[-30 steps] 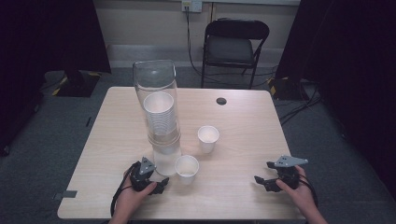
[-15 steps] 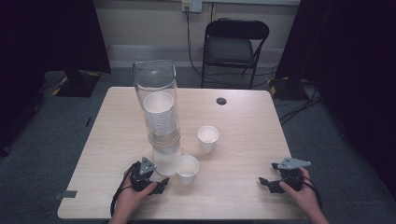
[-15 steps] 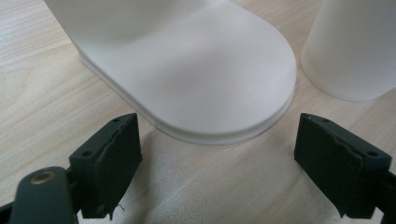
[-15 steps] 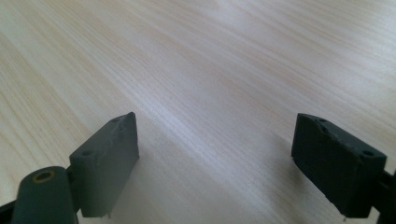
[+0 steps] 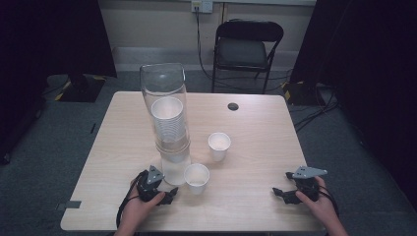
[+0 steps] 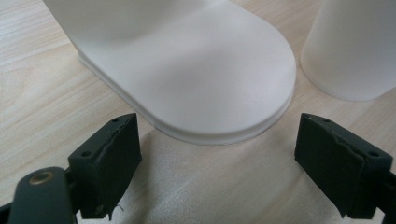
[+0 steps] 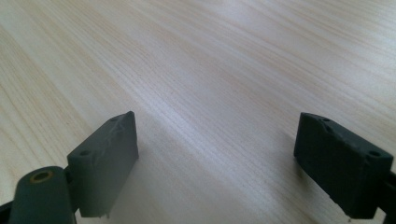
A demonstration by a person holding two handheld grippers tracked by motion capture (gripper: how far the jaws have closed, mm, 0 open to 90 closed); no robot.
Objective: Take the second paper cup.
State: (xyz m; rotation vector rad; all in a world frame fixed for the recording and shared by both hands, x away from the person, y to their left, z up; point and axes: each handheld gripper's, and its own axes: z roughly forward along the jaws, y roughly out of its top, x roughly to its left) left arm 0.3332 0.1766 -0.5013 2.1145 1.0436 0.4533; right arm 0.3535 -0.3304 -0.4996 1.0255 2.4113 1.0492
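Two paper cups already stand free on the counter (image 5: 255, 147): the near cup (image 5: 196, 178) just right of the dispenser base (image 6: 196, 79), and the far cup (image 5: 219, 146) toward the middle. Both look empty. The clear dispenser tube (image 5: 164, 105) holds a stack of cups (image 5: 169, 125), so I judge that more cups remain to be taken out. The left gripper (image 5: 156, 189) rests near the base, its fingers (image 6: 107, 163) wide and holding nothing. The right gripper (image 5: 300, 189) lies well apart at the near right, fingers (image 7: 105, 161) also wide and empty.
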